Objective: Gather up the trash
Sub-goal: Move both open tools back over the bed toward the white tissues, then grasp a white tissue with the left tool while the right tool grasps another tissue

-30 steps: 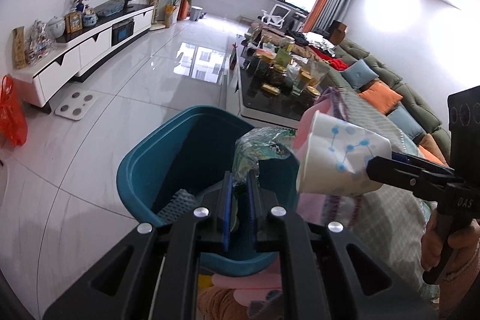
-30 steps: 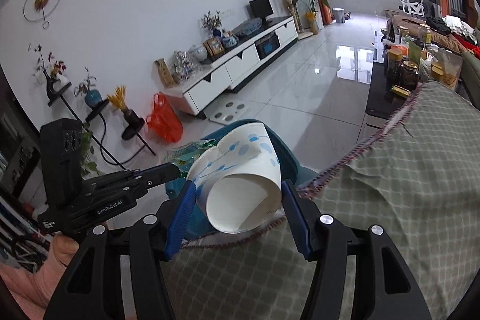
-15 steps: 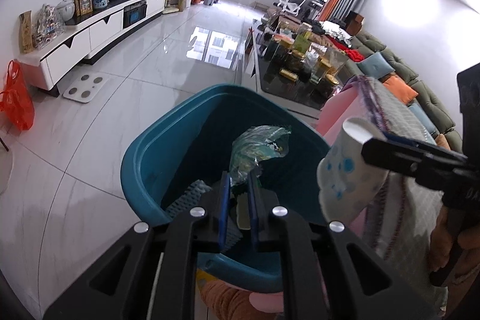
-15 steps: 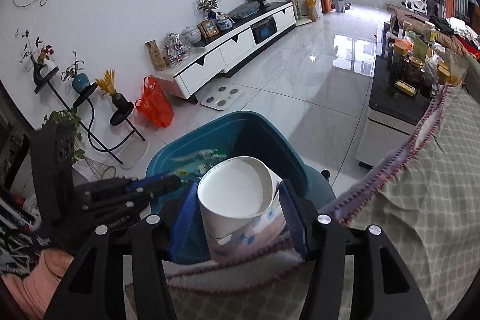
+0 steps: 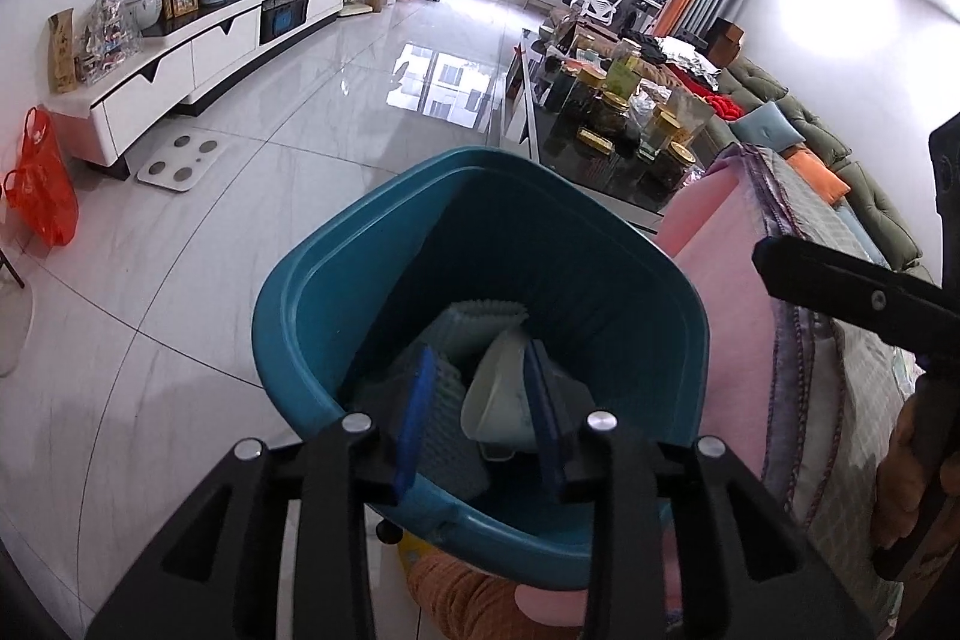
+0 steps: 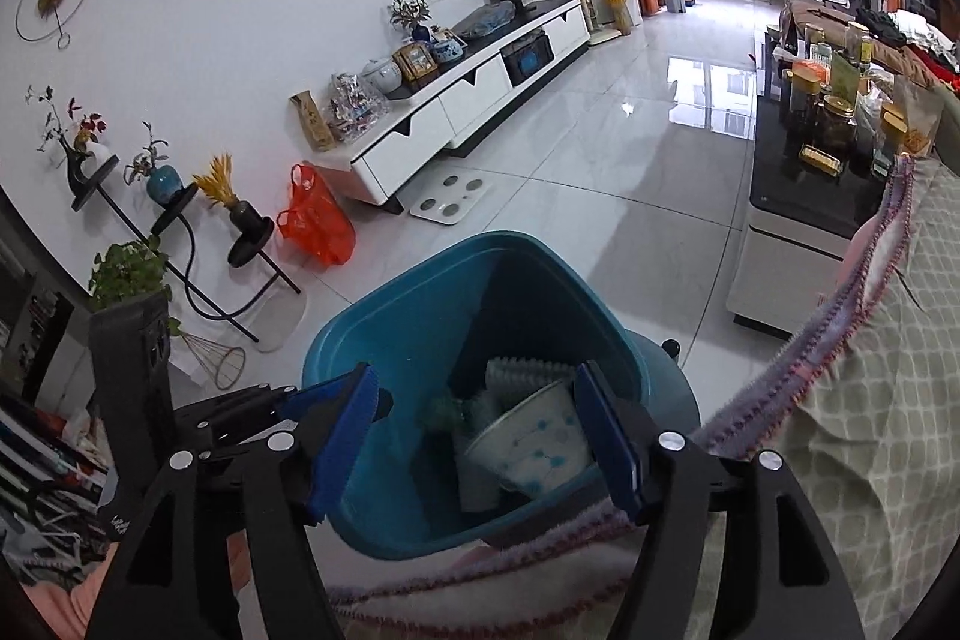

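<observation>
A teal trash bin (image 5: 312, 292) (image 6: 420, 292) stands on the floor beside the sofa. A white paper cup with blue dots (image 6: 531, 448) (image 5: 498, 400) lies inside it on other trash, with a green wrapper (image 6: 447, 409) beside it. My left gripper (image 5: 483, 412) is open and empty over the bin's near rim. My right gripper (image 6: 486, 436) is open and empty above the bin. The left gripper also shows at the left of the right wrist view (image 6: 288, 403). The right gripper shows at the right of the left wrist view (image 5: 840, 292).
A checked sofa cover with a fringed edge (image 6: 870, 400) lies to the right. A black coffee table (image 5: 600, 148) crowded with jars stands beyond the bin. A white TV cabinet (image 5: 198, 52), a scale (image 5: 180, 160) and an orange bag (image 5: 42, 184) are at left.
The left gripper opened and dropped the green wrapper into the bin. The right gripper opened and dropped the paper cup into the bin. Both now hover empty over it.
</observation>
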Demonstrator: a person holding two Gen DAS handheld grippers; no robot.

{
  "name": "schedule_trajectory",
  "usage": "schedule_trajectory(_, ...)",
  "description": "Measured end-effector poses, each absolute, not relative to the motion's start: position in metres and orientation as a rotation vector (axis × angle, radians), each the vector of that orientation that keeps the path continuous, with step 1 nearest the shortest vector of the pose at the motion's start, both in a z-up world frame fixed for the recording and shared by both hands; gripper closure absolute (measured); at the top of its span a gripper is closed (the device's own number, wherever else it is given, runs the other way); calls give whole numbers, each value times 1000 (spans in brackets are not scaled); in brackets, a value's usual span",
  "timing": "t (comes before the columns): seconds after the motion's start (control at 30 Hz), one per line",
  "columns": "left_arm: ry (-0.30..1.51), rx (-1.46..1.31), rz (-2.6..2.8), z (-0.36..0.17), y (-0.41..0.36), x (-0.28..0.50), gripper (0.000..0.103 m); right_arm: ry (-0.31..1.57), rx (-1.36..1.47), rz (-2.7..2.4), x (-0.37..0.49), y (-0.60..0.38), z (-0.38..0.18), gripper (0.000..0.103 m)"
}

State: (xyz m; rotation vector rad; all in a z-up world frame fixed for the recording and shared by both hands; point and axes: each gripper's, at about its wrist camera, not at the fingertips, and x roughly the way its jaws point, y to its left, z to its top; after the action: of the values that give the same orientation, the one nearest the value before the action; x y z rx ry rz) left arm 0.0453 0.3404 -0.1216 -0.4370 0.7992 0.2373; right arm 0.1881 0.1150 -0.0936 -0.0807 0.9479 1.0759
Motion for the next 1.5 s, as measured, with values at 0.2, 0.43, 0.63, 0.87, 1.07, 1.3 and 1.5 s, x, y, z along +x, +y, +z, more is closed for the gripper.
schedule_trajectory(0.2, 750, -385, 201, -103, 324, 36, 66, 898, -55, 1092, 176, 84, -80, 35)
schedule_trajectory(0.43, 666, -303, 67, -68, 273, 25, 53, 793, -22, 1075, 153, 19, -58, 35)
schedule_trajectory(0.63, 650, -239, -110, -51, 209, 31, 52, 729, 25, 964, 140, -51, -51, 35)
schedule_trajectory(0.87, 662, -164, -296, -45, 136, 46, 52, 710, 101, 745, 134, -149, -56, 35)
schedule_trajectory(1.07, 700, -105, -443, -50, 68, 65, 52, 699, 173, 575, 135, -219, -63, 35)
schedule_trajectory(1.3, 757, -54, -573, -58, -3, 88, 52, 680, 224, 460, 141, -273, -70, 35)
schedule_trajectory(1.5, 784, -17, -600, -58, -48, 111, 39, 675, 241, 417, 152, -297, -75, 35)
